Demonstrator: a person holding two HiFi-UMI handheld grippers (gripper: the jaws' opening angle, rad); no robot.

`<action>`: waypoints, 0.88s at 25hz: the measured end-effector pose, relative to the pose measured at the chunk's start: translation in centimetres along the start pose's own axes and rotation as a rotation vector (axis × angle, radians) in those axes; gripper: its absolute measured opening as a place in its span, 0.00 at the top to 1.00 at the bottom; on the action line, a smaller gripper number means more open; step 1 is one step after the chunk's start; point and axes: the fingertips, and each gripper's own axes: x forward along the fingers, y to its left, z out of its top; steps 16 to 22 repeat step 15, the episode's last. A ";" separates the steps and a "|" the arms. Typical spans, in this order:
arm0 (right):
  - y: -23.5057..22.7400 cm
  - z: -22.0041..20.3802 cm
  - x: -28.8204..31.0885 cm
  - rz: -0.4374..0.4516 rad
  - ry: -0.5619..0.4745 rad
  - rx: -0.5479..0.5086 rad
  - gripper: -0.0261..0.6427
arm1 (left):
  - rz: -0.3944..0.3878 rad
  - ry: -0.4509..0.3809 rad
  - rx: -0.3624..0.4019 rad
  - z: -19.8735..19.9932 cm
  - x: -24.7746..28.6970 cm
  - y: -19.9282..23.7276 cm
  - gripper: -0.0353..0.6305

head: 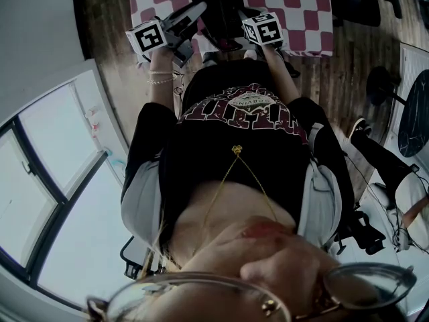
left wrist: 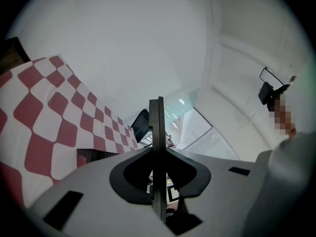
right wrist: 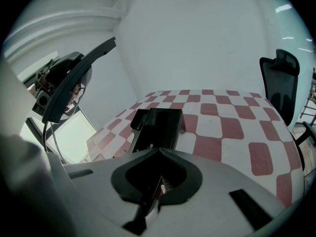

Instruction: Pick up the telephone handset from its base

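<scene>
Nothing started yet: both tools sit close to the body at the near edge of the table, prob a ready pose before the reach. The right gripper tilts down toward the phone, so it looks like the one meant to go in. Its fingers are together w/ nothing of the phone between them; a small pale bit shows by them, can't tell what. The left gripper points level over the checked cloth at a bare wall, i.e. idle and out of the way. Its fingers are pressed flat together and empty. The phone stands on the cloth, far from the right gripper's tips and a bit left of their line, well apart, no contact. The handset seems to be the long dark piece along the left side of the base, resting on it; detail is too dark to be sure. To take it the fingers must open first, then move forward and left.
</scene>
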 end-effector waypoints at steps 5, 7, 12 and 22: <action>0.0 0.0 0.0 0.001 -0.001 0.003 0.93 | 0.002 0.004 -0.003 -0.1 0.0 0.1 0.82; 0.0 0.0 0.0 0.001 -0.001 0.004 0.93 | 0.003 0.005 -0.003 -0.2 0.0 0.2 0.82; 0.1 0.1 0.0 0.001 -0.002 0.001 0.93 | 0.006 0.007 -0.008 -0.2 0.0 0.4 0.82; 0.1 0.1 0.1 0.005 -0.003 0.005 0.93 | 0.010 0.008 -0.014 -0.3 -0.1 0.6 0.82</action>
